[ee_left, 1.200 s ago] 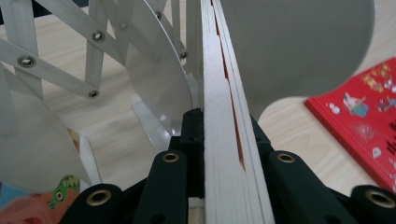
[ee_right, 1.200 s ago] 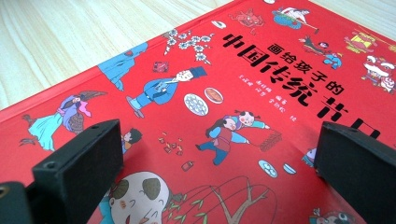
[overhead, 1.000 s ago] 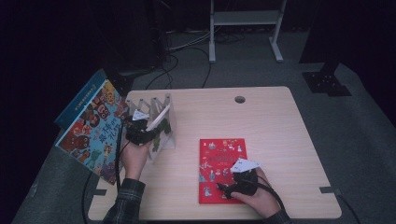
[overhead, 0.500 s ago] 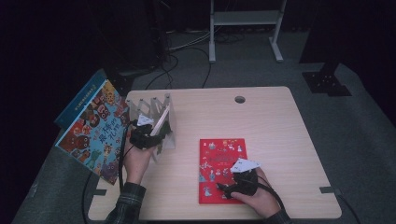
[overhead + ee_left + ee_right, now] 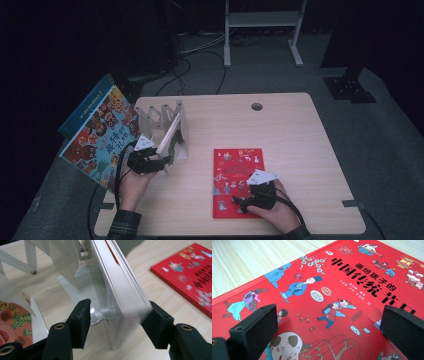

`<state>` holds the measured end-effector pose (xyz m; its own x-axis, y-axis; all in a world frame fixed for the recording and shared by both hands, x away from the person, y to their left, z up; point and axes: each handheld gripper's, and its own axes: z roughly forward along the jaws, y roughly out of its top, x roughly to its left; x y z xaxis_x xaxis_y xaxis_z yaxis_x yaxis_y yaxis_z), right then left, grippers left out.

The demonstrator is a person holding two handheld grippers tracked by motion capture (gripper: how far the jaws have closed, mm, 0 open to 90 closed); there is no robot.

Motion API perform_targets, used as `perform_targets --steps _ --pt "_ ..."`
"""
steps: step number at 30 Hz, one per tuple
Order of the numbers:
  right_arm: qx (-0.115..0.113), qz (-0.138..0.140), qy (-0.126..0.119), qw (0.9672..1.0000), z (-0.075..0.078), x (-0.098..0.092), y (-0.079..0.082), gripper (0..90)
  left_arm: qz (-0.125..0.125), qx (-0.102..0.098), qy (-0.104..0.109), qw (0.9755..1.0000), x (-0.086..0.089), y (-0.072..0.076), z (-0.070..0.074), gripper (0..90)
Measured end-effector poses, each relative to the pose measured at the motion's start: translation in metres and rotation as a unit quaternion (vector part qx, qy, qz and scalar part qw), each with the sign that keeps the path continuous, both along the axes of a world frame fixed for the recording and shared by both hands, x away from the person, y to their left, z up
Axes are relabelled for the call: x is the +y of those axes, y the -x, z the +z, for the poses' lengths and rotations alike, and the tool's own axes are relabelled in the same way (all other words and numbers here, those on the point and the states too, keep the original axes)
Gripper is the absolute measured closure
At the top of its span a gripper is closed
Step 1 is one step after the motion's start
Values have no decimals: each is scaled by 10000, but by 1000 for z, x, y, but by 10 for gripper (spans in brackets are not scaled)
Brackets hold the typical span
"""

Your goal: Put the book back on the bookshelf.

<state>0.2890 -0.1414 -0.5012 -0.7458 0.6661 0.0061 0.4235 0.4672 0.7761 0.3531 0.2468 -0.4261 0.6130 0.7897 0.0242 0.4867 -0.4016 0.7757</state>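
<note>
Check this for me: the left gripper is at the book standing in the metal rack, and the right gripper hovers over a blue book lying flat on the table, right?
Not quite: the flat book under the right gripper is red, as the right gripper view shows. The left gripper is indeed at the standing book in the metal rack.

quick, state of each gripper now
left gripper: open, jaws just opening, standing book between them
right gripper: open over the red book, holding nothing

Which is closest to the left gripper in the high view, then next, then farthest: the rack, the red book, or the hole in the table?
From the left gripper:
1. Rack, right beside it, at the table's left.
2. Red book, lying flat toward the right, under the right gripper.
3. Hole, near the table's far edge.
</note>
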Motion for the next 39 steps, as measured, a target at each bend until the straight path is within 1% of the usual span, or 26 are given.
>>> perform_targets --steps 1,2,3,4,5,6,7,8,10,11,13,14,15,16,18,20,22,24,25,28,32,33,34,37,39 --pt "1 0 0 10000 0 0 0 6 -7 33 16 10000 2 3 -2 433" --pt "2 -2 -1 10000 0 0 0 6 -7 33 16 10000 2 3 -2 456" --pt "2 -1 -2 10000 0 0 0 6 -70 43 -5 10000 4 6 -3 465" --pt "2 -2 -3 10000 0 0 0 6 -112 71 -84 9999 7 9 -7 487" --pt "2 -2 -3 10000 0 0 0 6 -112 71 -84 9999 7 9 -7 507" --pt "1 -1 -1 10000 0 0 0 6 -165 101 -145 9997 10 10 -10 507" --pt "-1 0 -2 10000 0 0 0 6 -159 149 -164 9996 12 11 -14 536" --pt "0 -2 -1 10000 0 0 0 6 -173 177 -212 9995 14 11 -17 554" --pt "1 -1 -2 10000 0 0 0 6 -209 196 -179 9994 16 10 -21 575" --pt "1 -2 -1 10000 0 0 0 6 -213 204 -190 9994 16 9 -23 598" --pt "0 0 -1 10000 0 0 0 6 -254 230 -219 9992 15 7 -26 615" --pt "0 -1 -2 10000 0 0 0 6 -282 266 -267 9989 15 6 -27 633" --pt "-1 -1 -1 10000 0 0 0 6 -317 287 -228 9988 14 6 -29 650" --pt "0 -3 -1 10000 0 0 0 6 -327 311 -267 9986 13 6 -29 675" --pt "0 -1 -1 10000 0 0 0 6 -360 309 -283 9985 11 6 -29 683" --pt "-1 -1 -1 10000 0 0 0 6 -369 280 -305 9985 8 7 -28 686" --pt "0 -1 -1 10000 0 0 0 6 -454 206 -306 9983 4 7 -26 687" --pt "1 -2 -1 10000 0 0 0 6 -450 188 -332 9983 -3 8 -26 684" --pt "-1 -1 0 10000 0 0 0 6 -488 160 -360 9980 -6 7 -26 681" --pt "0 -1 0 10000 0 0 0 6 -578 169 -305 9977 -12 4 -27 676" --pt "-1 -1 0 10000 0 0 0 6 -689 169 -346 9969 -28 2 -26 673" --pt "-1 -1 0 10000 0 0 0 6 -689 169 -346 9969 -28 2 -26 672" --pt "-1 -1 0 10000 0 0 0 6 -754 139 -355 9964 -37 0 -27 672" --pt "-1 0 -1 10000 0 0 0 6 -793 116 -380 9961 -46 -2 -27 672" --pt "-1 -2 0 10000 0 0 0 6 -757 92 -455 9961 -49 -3 -26 672"
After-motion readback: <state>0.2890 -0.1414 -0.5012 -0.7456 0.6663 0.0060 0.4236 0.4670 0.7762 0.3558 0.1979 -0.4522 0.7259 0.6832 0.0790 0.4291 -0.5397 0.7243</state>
